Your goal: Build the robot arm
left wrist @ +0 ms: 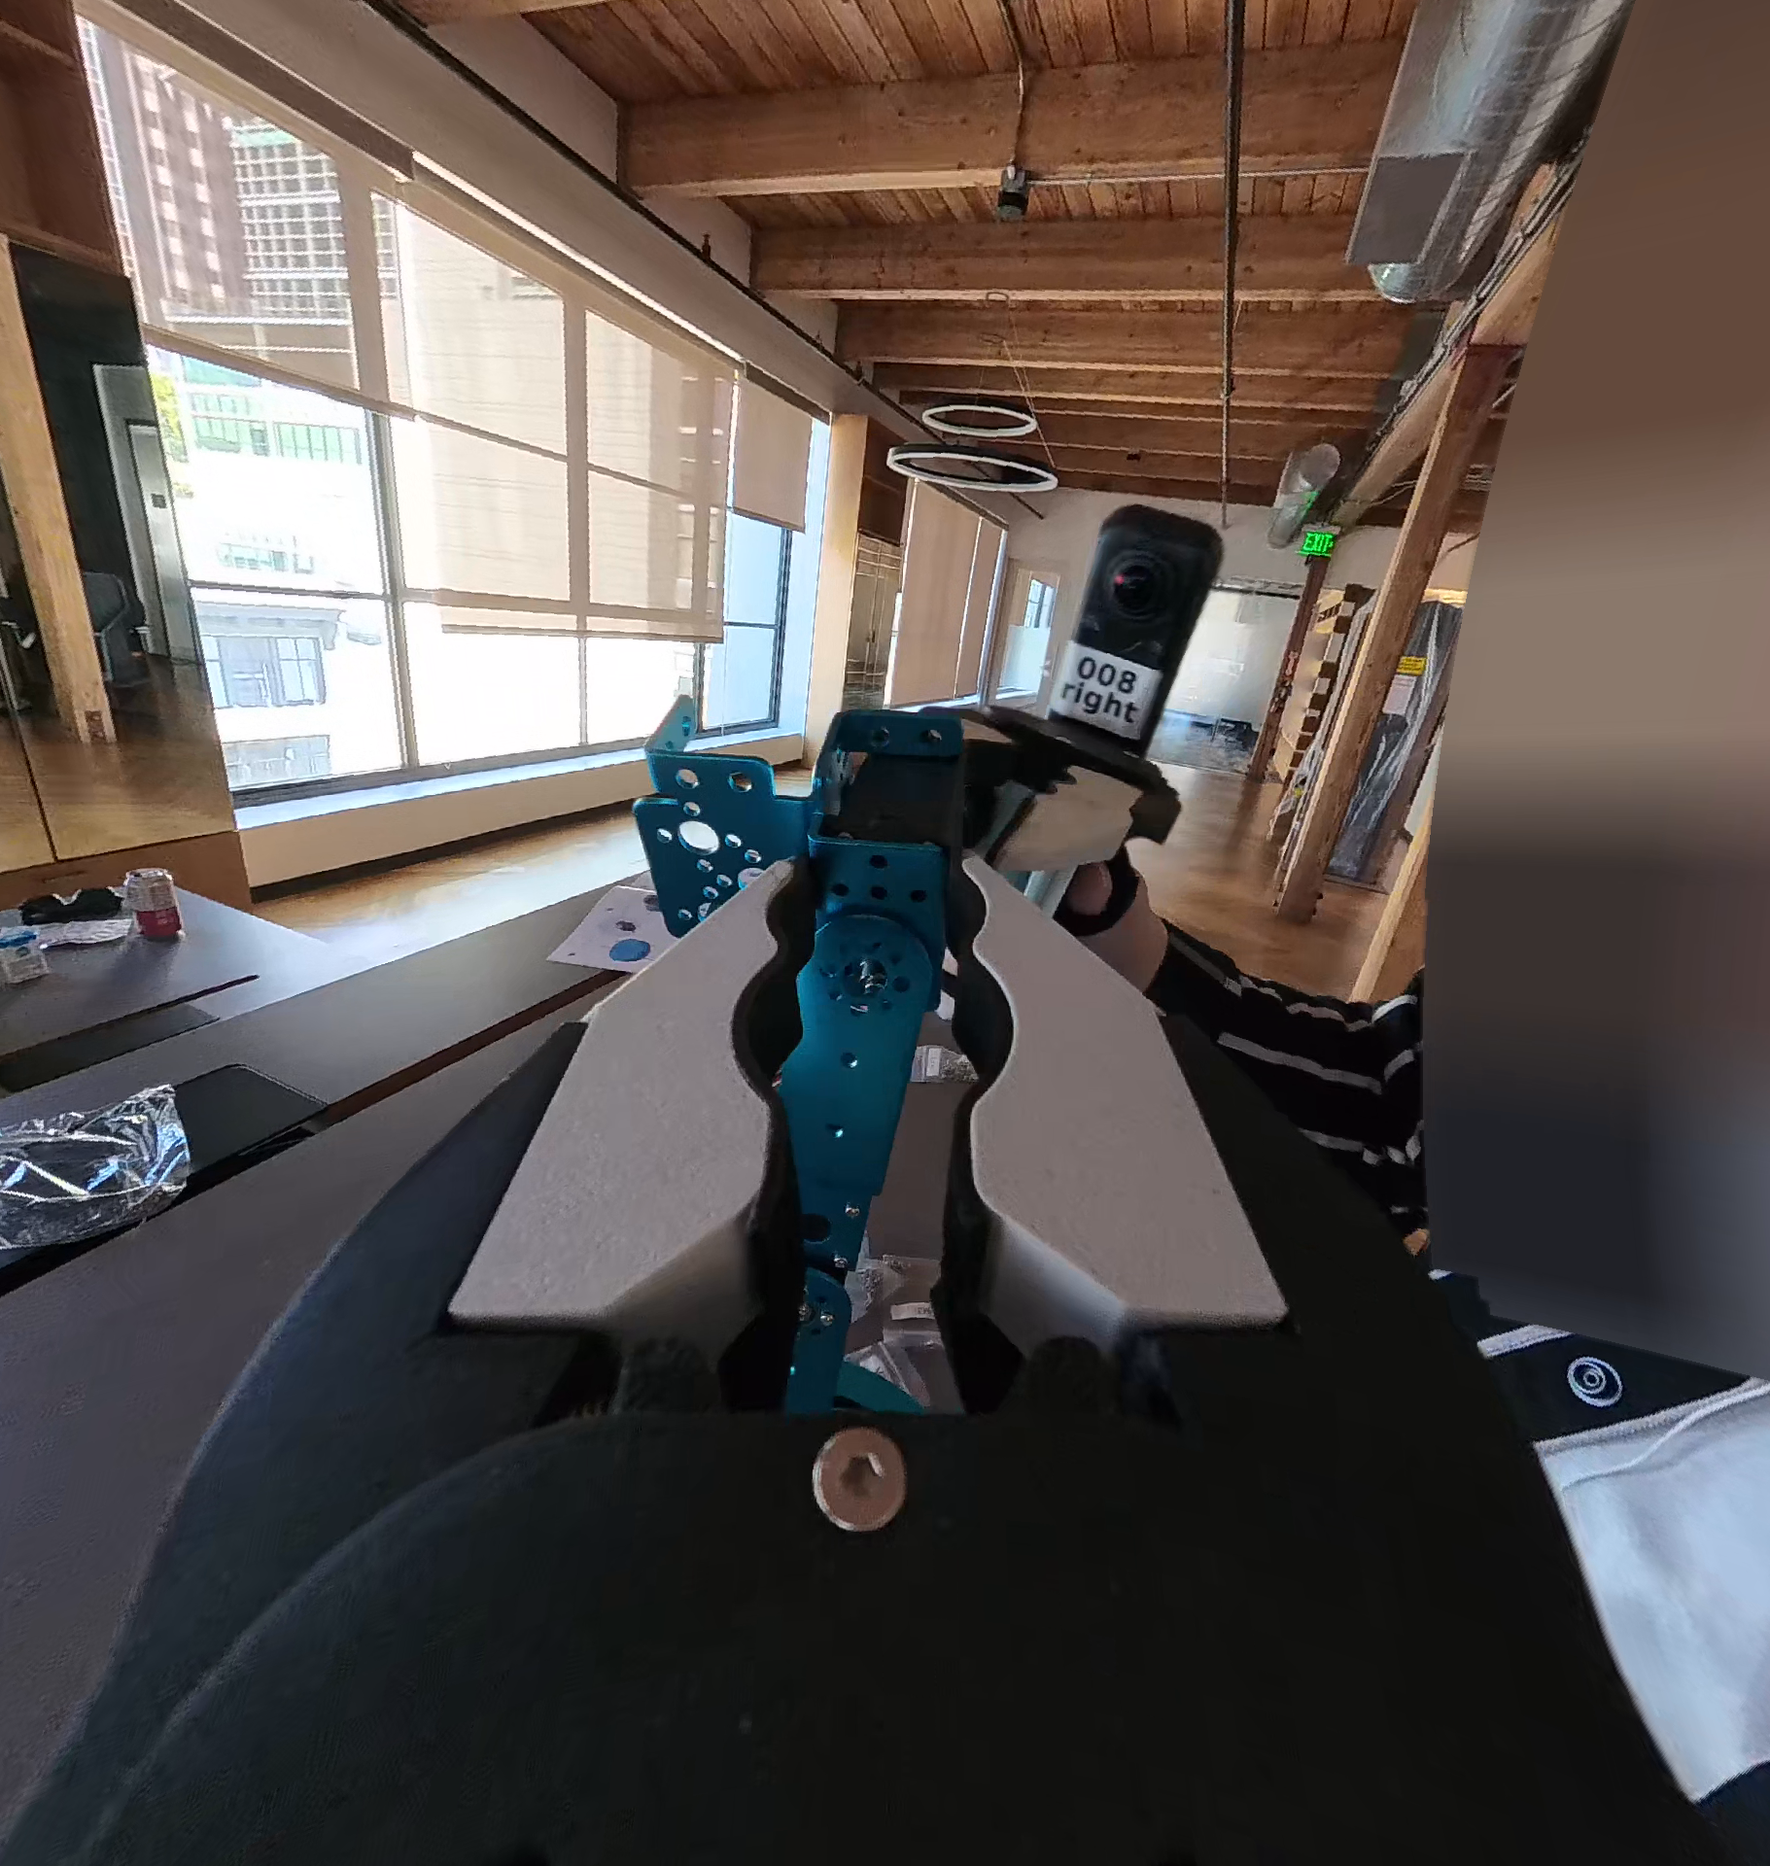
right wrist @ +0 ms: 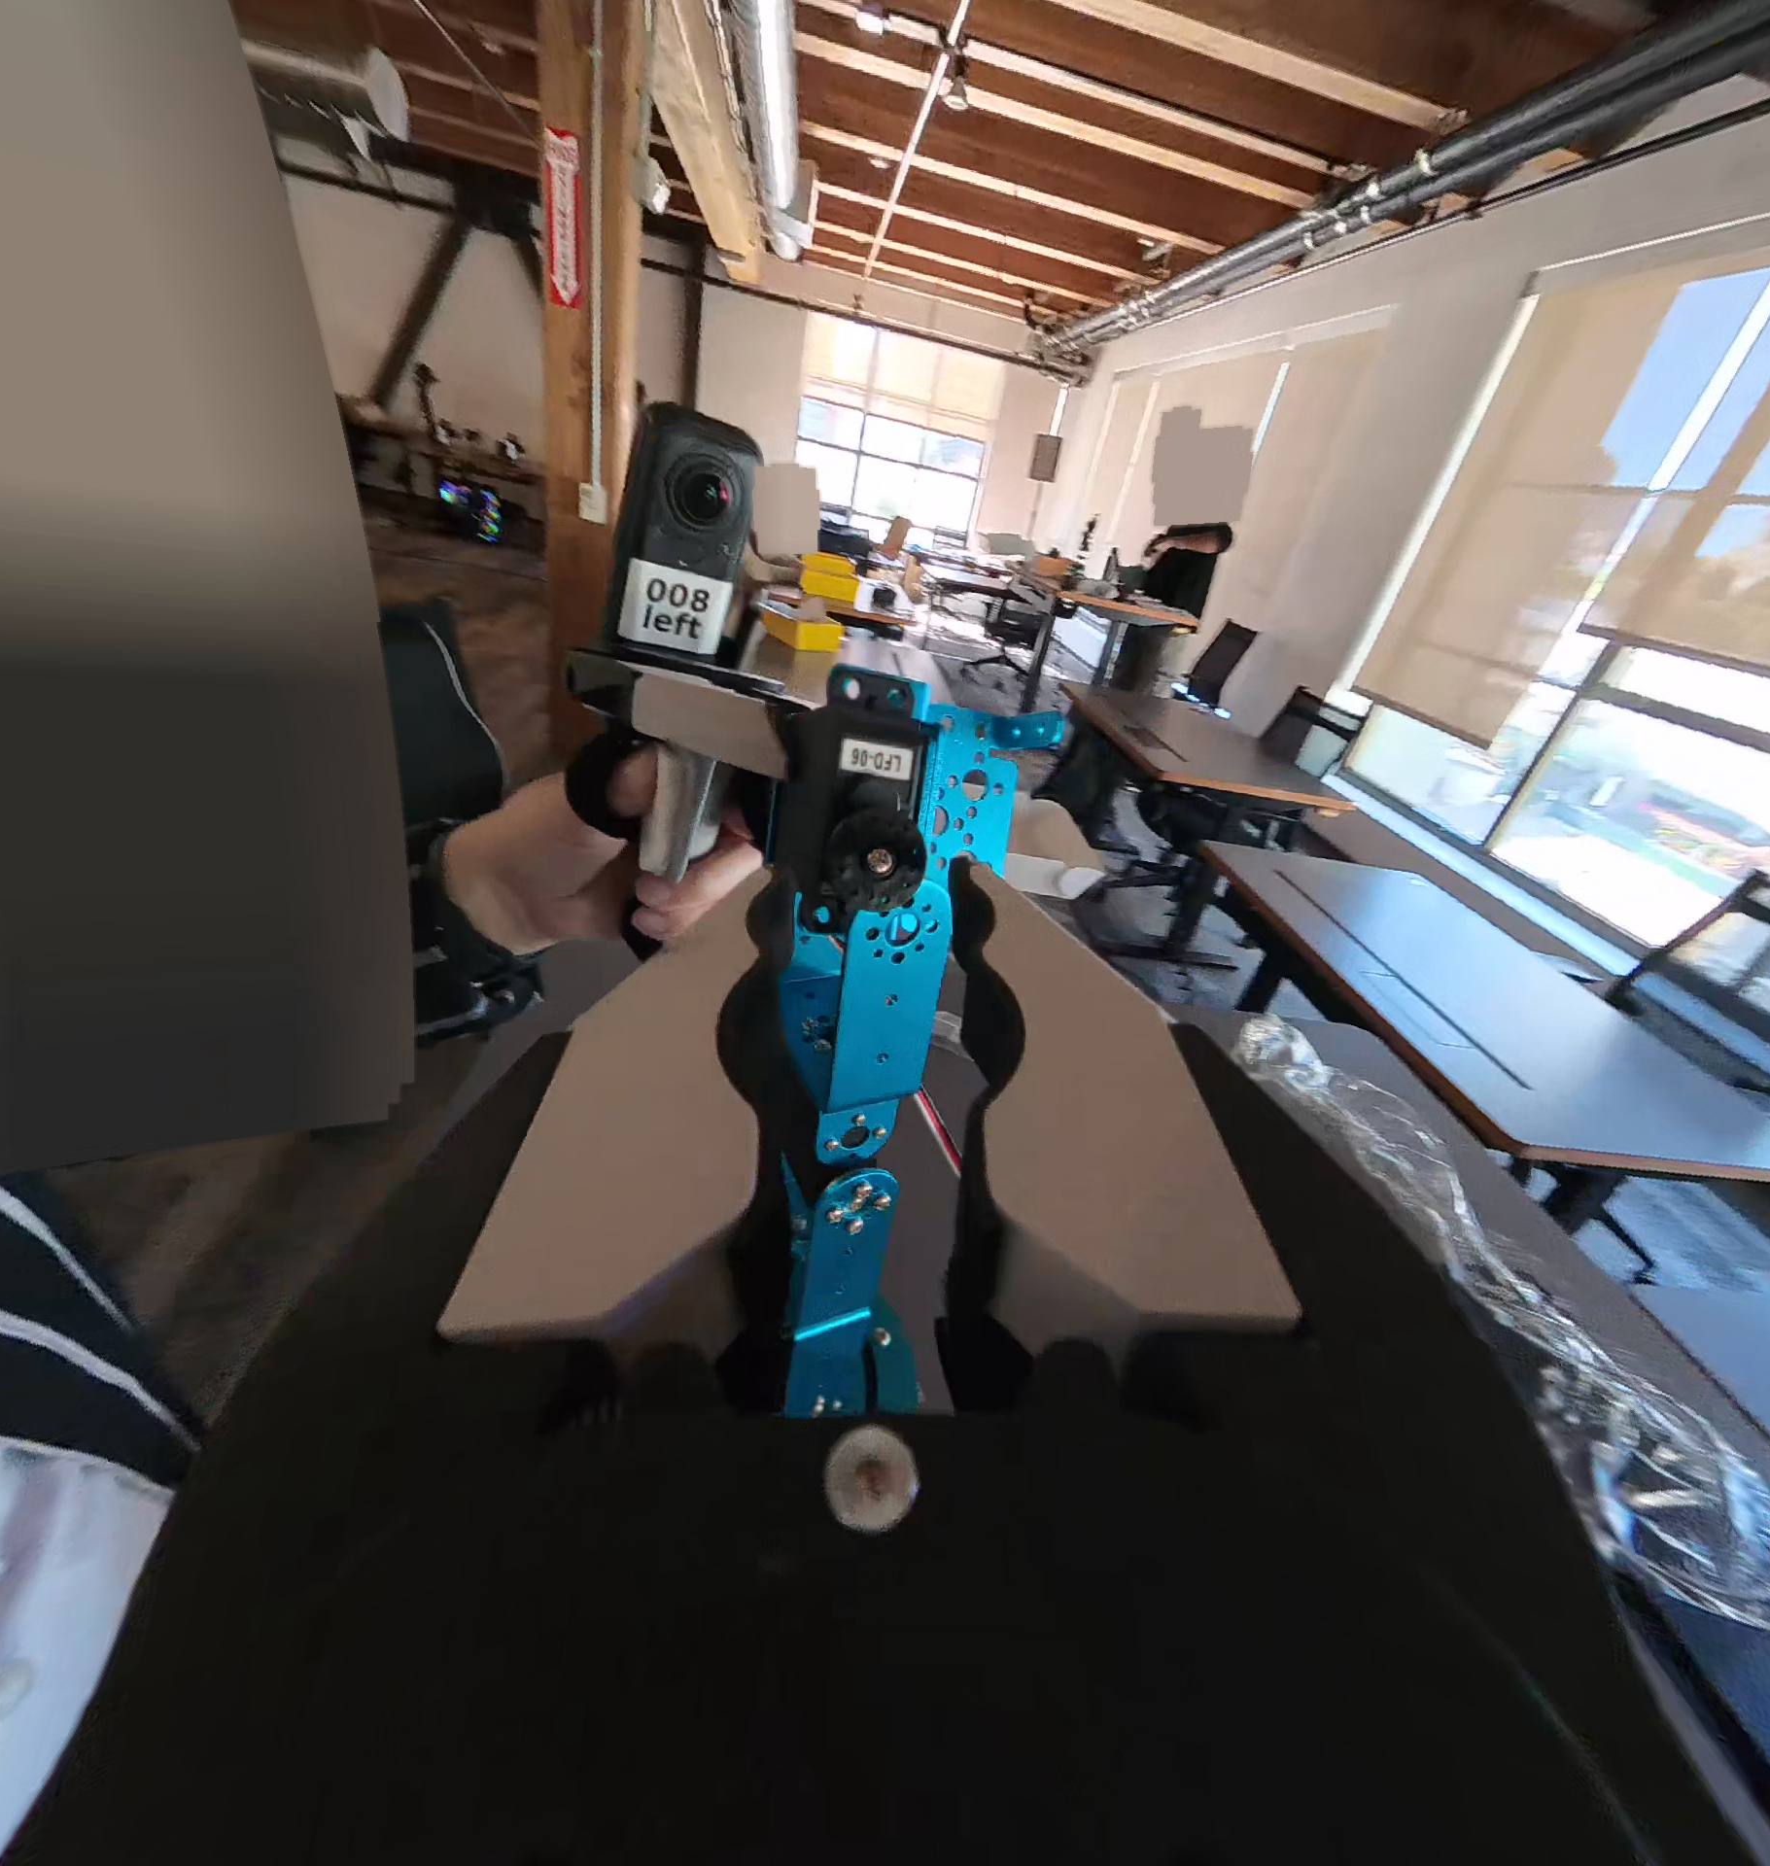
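Both the left gripper point(left wrist: 865, 1010) and right gripper point(right wrist: 865, 1010) had jaws clamped on the blue metal bracket assembly point(left wrist: 850, 1020), held above the desk point(left wrist: 285, 1010), where uneven pulls might have twisted its hinged joints or slipped it free.

Each gripper point(left wrist: 875, 889) is showing a black moulded body with one silver hex screw at its middle and two pale grey wedge fingers point(left wrist: 658, 1111) with wavy black inner edges. The right gripper point(right wrist: 875, 889) is looking the same. A black camera with a white label is riding each. The person is wearing a dark, white-striped sleeve point(left wrist: 1295, 1050) and a black finger loop.
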Demonstrator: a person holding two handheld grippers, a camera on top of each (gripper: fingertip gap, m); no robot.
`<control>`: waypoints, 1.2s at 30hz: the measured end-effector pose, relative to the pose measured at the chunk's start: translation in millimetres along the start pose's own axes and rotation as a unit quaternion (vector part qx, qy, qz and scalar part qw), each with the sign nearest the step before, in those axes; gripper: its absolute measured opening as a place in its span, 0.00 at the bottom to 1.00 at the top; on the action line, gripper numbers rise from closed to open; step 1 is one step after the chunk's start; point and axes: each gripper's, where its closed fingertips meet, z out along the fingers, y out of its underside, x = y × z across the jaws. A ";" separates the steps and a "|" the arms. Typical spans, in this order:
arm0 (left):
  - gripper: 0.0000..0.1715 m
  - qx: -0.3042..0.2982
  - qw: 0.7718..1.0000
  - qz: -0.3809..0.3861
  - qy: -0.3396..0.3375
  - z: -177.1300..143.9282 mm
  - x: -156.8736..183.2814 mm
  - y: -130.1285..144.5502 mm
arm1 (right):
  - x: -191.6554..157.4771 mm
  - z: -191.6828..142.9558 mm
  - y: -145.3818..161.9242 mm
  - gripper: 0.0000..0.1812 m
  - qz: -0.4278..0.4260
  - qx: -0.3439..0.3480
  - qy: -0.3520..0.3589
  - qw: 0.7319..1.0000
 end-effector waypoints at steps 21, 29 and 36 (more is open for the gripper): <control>0.14 -0.002 0.999 0.030 0.014 3.3 7.2 -4.7 | -5.5 2.6 -3.8 0.10 0.039 0.026 -0.119 0.992; 0.14 -0.006 1.000 0.028 0.009 3.5 6.5 -8.7 | -4.1 4.2 -6.2 0.10 0.019 0.027 -0.127 0.991; 0.14 0.007 0.999 0.021 0.026 1.9 8.8 -8.8 | -7.3 4.2 -9.6 0.10 -0.016 0.030 -0.121 0.992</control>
